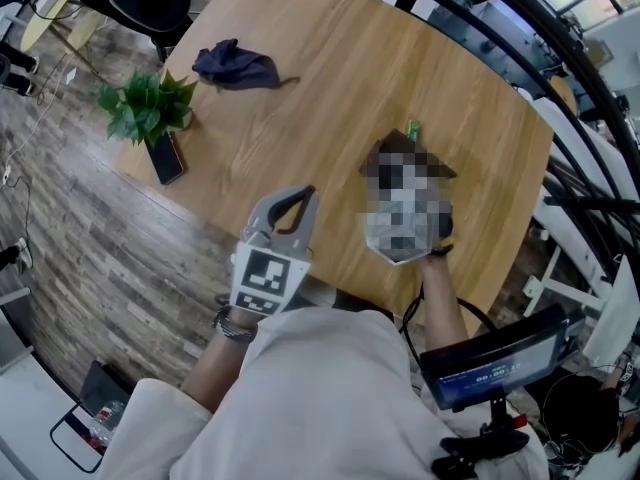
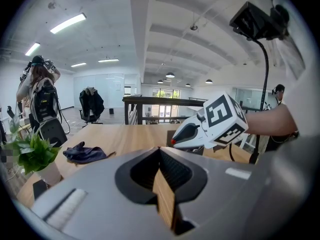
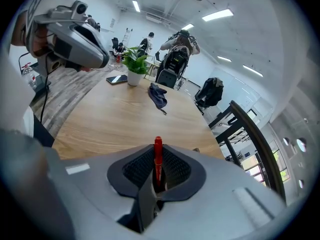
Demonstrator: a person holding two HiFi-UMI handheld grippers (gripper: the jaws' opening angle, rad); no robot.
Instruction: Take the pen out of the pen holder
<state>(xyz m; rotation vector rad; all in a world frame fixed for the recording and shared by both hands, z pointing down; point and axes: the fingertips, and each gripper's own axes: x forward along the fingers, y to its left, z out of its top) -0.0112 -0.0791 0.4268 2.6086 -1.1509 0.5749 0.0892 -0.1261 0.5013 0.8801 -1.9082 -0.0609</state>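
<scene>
one red pen clamped btwn right tongs

Left hand-held gripper closed, empty; right hand-held gripper tight on pen.

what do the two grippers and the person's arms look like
The left hand-held gripper and right hand-held gripper are pale grey with black ribbed pads. Each carries a white cube of black square markers. Worn: a pale top and a bracelet on the left wrist.
</scene>
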